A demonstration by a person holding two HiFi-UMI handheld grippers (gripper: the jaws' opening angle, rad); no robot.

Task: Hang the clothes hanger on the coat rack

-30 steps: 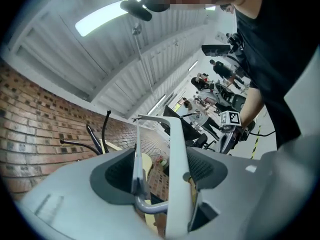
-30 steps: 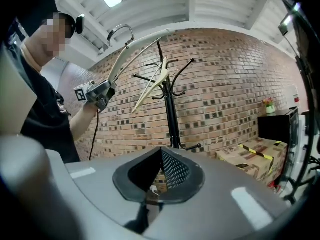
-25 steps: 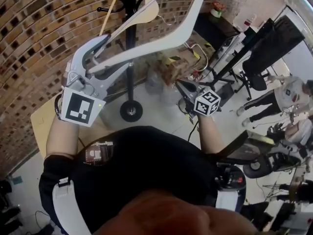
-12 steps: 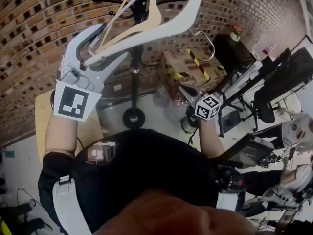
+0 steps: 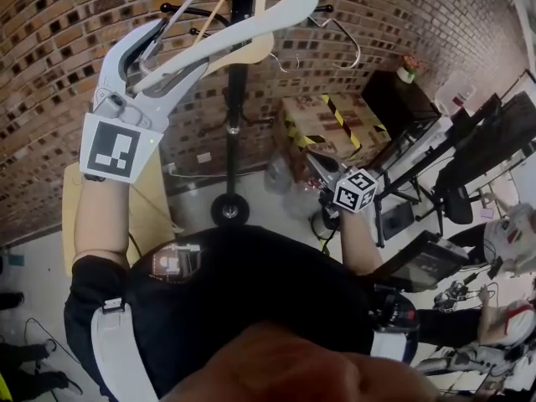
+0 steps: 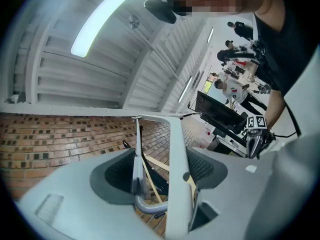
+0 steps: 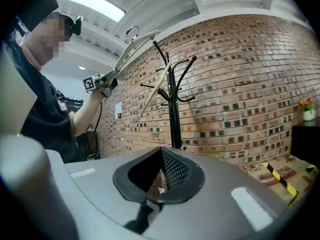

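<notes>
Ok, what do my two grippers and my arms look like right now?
The left gripper and right gripper are pale grey moulded plastic with dark dimpled pads. Each carries a white marker cube printed with black squares. You wear a short black sleeve.

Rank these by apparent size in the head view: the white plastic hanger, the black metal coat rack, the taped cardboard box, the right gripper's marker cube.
1-2. Black metal coat rack and white plastic hanger: close; the hanger is nearer the camera, so unranked.
3. Cardboard box with yellow-black tape.
4. Right gripper's black-and-white marker cube.
</notes>
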